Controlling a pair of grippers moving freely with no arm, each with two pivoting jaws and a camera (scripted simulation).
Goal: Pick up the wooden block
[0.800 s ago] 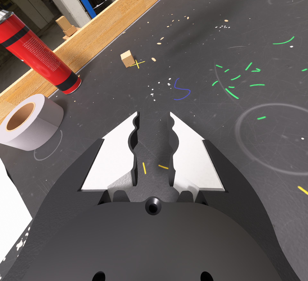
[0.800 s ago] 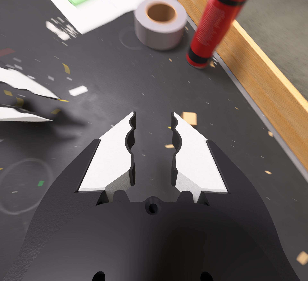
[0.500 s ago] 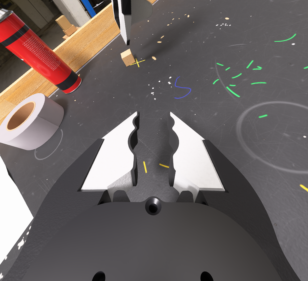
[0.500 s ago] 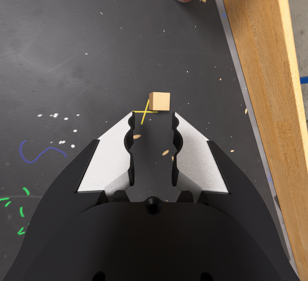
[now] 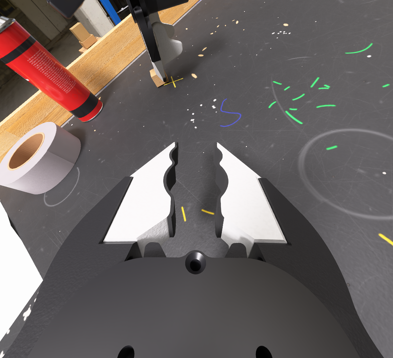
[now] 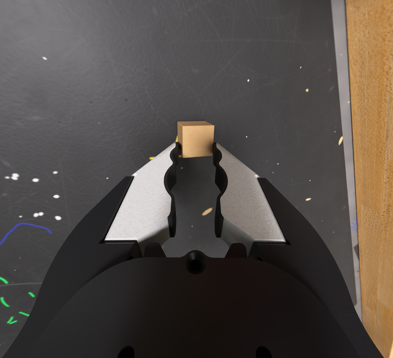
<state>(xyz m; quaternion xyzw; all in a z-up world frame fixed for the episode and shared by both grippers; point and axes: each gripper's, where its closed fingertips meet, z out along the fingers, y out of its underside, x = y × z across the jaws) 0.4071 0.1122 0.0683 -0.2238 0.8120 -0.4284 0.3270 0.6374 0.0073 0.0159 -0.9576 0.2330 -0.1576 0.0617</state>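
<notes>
Two grippers share your dark, scratched table [image 5: 276,18], which has a wooden rim [image 5: 102,59] along one edge. Your left gripper [image 5: 195,146] hangs over the open middle of the table, its white fingers [image 5: 148,194] spread with nothing between them. Your right gripper [image 6: 194,146] stands near the wooden-rimmed edge with its fingertips either side of the wooden block; the gap matches the block's width, though you cannot tell from these views whether the tips press on it or only flank it. In the left wrist view the same gripper [image 5: 159,73] points steeply down at that spot. Next in size, a red spray can [image 5: 46,71] stands beside the rim, and a roll of grey tape [image 5: 38,160] lies flat close to it. Smallest is the wooden block [image 6: 195,138], resting on the table just inside the rimmed edge, partly over a yellow cross [image 5: 174,81].
</notes>
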